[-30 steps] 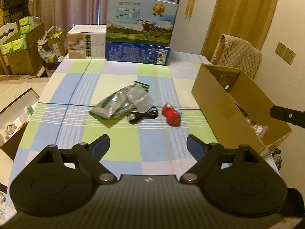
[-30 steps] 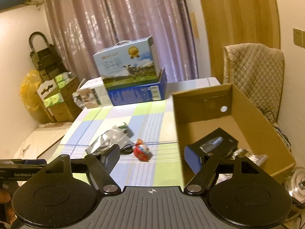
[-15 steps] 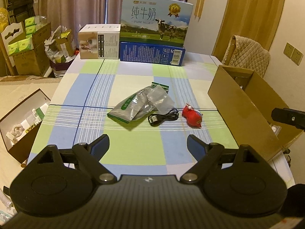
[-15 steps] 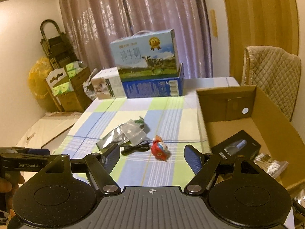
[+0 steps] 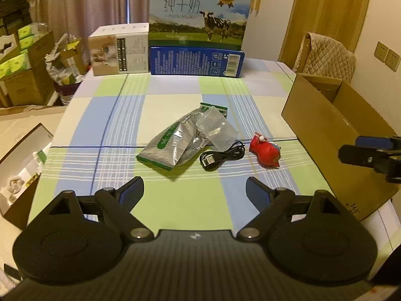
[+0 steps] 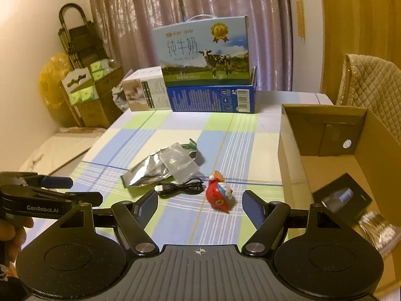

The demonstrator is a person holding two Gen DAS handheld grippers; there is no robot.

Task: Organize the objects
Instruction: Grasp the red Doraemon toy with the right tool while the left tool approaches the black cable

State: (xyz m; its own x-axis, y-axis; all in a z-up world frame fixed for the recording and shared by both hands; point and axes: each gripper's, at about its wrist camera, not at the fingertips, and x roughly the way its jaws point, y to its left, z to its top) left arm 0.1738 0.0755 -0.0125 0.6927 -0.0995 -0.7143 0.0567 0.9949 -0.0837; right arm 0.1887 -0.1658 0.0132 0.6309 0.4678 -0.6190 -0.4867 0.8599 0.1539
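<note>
Item one: my left gripper [image 5: 195, 190], lower centre of its own view, jaws wide, nothing between them, over bare tablecloth [image 5: 175, 200].

Item two: my right gripper [image 6: 199, 204], lower centre of its view, jaws likewise wide and empty. The red toy [image 6: 220, 196] sits just ahead of the gap, nearer the right finger.

Item three: black cable [image 5: 221, 156], loosely coiled at mid-frame in the left view, lying between the toy and the foil pouch [image 5: 175, 140]. A small clear bag [image 5: 216, 128] rests on the pouch's upper right end.

Item four: cardboard box [image 6: 290, 150], open, at the right edge of both views. A black packet [image 6: 342, 197] and a pack of cotton swabs [image 6: 378, 228] already lie inside.

Item five: milk carton [image 5: 199, 17] and other boxes, top centre, well apart from the work.

Risks, as I judge them:
- The toy is rounded and glossy; a pinch off its middle could squirt it sideways onto the cable or towards the box wall.
- The cable's loops lie near the toy; a finger could snag a loop and drag it along.
- The pouch is thin and flat; a grab could catch only the clear bag and slide it off.
- My two grippers are near each other at the frame edges; reaching for neighbouring things together could make them collide.
</note>
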